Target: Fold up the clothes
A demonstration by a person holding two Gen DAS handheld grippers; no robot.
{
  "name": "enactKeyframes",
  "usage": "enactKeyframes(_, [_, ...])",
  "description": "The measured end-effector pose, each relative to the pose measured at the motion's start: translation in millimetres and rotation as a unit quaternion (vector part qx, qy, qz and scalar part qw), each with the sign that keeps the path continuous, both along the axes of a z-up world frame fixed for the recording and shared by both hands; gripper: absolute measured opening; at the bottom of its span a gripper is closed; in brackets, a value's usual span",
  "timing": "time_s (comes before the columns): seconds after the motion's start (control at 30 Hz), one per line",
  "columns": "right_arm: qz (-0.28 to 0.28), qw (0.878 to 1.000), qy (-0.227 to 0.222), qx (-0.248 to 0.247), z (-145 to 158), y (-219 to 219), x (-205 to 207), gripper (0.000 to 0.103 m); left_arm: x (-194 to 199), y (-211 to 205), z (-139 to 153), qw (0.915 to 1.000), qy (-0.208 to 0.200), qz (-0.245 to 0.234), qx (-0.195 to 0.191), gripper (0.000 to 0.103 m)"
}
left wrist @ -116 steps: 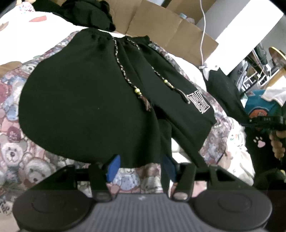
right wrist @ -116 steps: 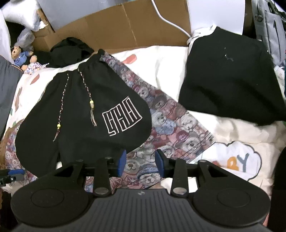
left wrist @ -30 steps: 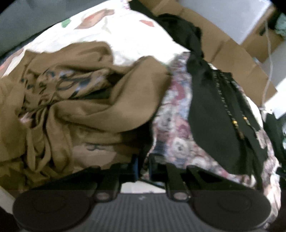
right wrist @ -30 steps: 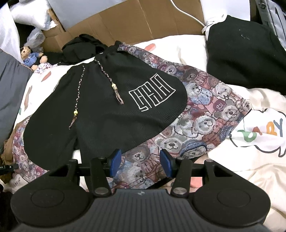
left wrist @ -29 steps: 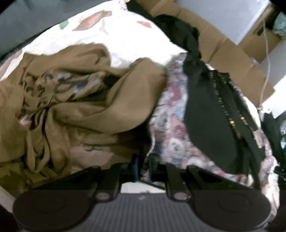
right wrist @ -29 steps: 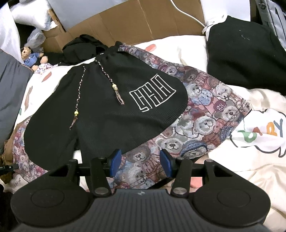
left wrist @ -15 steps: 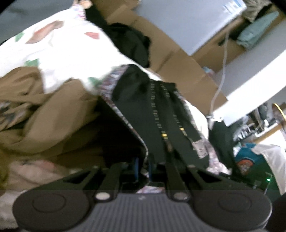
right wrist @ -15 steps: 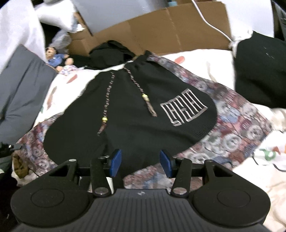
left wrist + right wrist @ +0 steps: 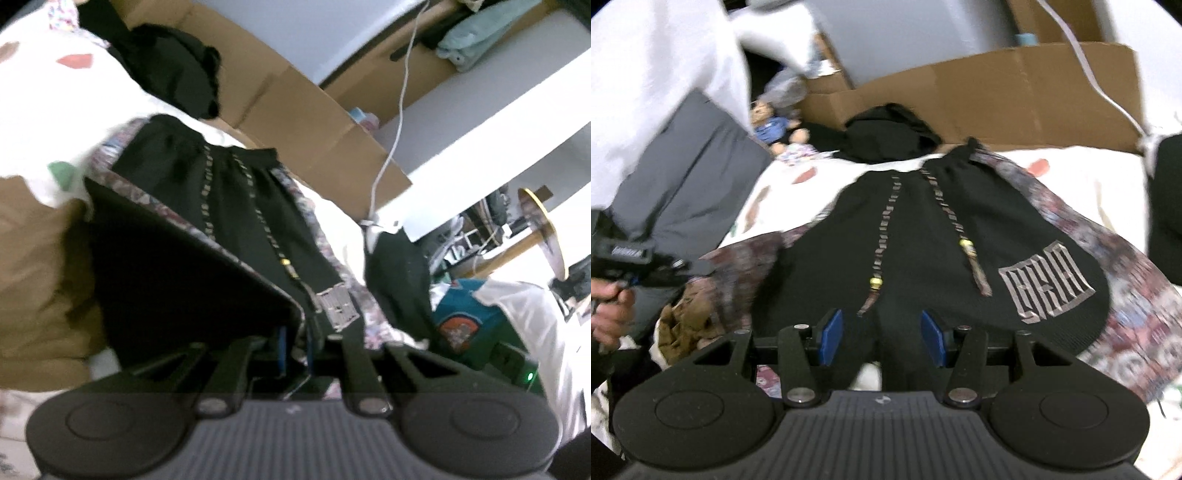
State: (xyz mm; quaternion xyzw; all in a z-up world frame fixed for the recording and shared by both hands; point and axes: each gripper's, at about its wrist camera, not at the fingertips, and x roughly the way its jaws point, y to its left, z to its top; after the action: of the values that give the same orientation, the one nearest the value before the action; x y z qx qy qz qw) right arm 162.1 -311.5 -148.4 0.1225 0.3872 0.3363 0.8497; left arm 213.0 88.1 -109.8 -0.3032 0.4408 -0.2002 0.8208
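Black shorts (image 9: 236, 206) with two beaded drawstrings and a white logo lie spread on a bear-print cloth (image 9: 1126, 280). My left gripper (image 9: 295, 349) is shut on that cloth's near edge. It holds up a flap (image 9: 177, 280) with a dark underside and a patterned rim. My right gripper (image 9: 882, 336) stands open just above the lower hem of the shorts (image 9: 923, 236), with nothing pressed between its blue pads. At the far left of the right wrist view, a hand (image 9: 609, 306) holds the left tool.
A crumpled brown garment (image 9: 37, 258) lies left of the raised flap. Cardboard (image 9: 1015, 92) walls the far side, with a black clothes heap (image 9: 177, 77) and a white cable (image 9: 395, 122) by it. Another black garment (image 9: 399, 273) lies right; grey cloth (image 9: 683, 166) and a doll (image 9: 772, 125) left.
My left gripper has risen and swung away from the brown garment, pulling the bear-print edge up into a flap. My right gripper has lifted and shifted left over the shorts, still open.
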Motion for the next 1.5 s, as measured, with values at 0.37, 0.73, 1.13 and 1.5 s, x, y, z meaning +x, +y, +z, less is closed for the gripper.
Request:
enactKeyframes(0.37, [0.047,0.998,-0.032,0.015,26,27,3,0.052,26,-49,2,0.9991,-0.008,-0.039,-0.017,0.011])
enactKeyframes(0.73, [0.058,0.997,-0.059,0.004,36,53,5,0.052,39,-89,3,0.9961,-0.012,-0.084,-0.025,0.011])
enactKeyframes(1.13, [0.021,0.997,-0.066,-0.046,34,61,9,0.021,39,-114,9,0.9931,-0.028,-0.114,-0.001,0.011])
enactKeyframes(1.5, [-0.035,0.995,-0.073,-0.053,34,41,9,0.003,25,-107,29,0.9939,-0.056,-0.095,0.006,0.045])
